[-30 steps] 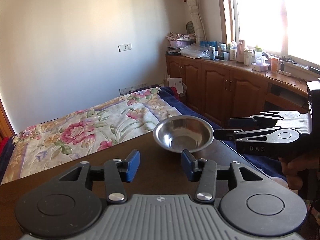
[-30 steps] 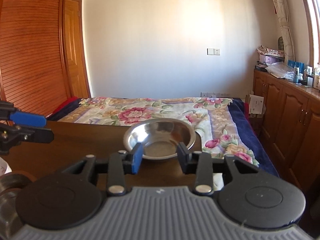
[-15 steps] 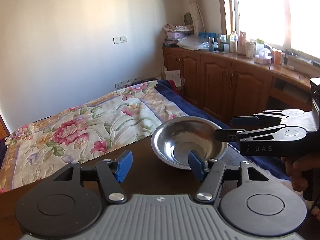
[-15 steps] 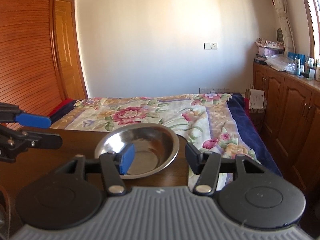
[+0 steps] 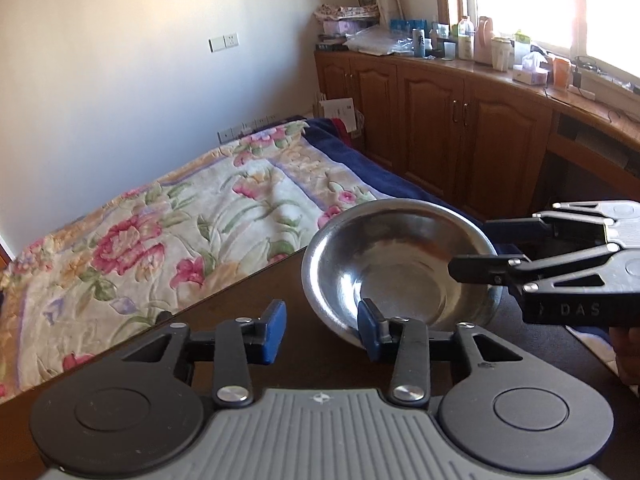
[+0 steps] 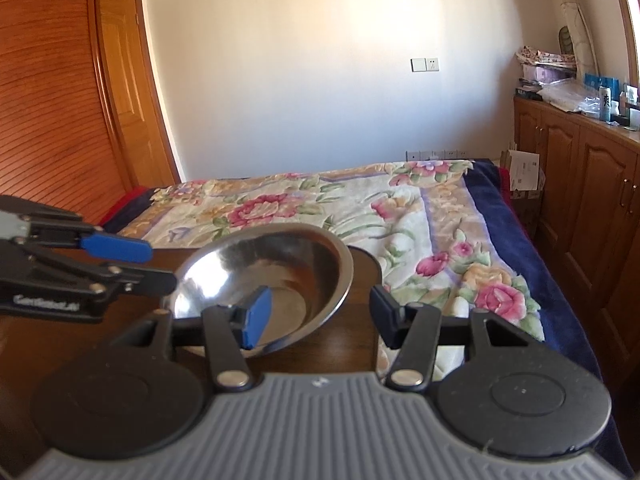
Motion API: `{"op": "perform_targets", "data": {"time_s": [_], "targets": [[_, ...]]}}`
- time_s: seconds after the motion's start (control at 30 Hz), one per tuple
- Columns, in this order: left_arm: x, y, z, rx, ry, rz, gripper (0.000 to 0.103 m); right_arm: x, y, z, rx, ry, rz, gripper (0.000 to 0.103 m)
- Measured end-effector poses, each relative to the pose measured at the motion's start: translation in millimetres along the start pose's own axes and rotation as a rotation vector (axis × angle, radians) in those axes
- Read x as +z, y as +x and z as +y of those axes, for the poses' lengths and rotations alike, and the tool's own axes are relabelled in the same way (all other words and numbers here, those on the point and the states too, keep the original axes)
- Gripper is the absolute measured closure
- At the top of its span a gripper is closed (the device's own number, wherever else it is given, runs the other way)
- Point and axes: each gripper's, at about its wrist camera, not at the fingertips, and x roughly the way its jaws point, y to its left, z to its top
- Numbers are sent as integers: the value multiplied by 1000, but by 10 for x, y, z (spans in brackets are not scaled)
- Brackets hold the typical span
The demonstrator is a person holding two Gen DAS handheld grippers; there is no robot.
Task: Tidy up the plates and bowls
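A steel bowl (image 5: 400,264) on the worktop (image 5: 312,344) is flanked by both grippers, jaws spread; the rim should be pinched squarely before lifting.

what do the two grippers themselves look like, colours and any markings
Both are black plastic scissor-style linkages with round black discs, silver pivot rivets and a ribbed grey base. The fingers end in blue pads. The left gripper carries white lettering on its side, too blurred to read. The right gripper shows "DAS" lettering on its side. No cables are visible.
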Motion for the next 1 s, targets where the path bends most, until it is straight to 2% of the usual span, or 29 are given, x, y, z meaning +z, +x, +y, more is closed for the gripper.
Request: {"op": "perform_targets", "data": {"time_s": [0.17, 0.27, 0.33, 0.37, 0.53, 0.73, 1.0], "targets": [[58, 112, 53, -5, -17, 34, 61, 3, 21, -21, 13, 18, 16, 53], [87, 171, 92, -20, -37, 57, 66, 15, 55, -48, 29, 41, 31, 64], [103, 184, 107, -33, -50, 71, 73, 24, 72, -58, 38, 54, 37, 71], [109, 184, 116, -47, -57, 82, 82, 26, 76, -59, 43, 59, 39, 74], [112, 80, 113, -44, -70, 72, 85, 28, 87, -54, 68, 100, 55, 82], [131, -133, 138, -42, -68, 38, 86, 38, 67, -6, 48, 101, 61, 88], [146, -498, 178, -35, -65, -12, 86, 158, -102, 137, 36, 74, 31, 89]]}}
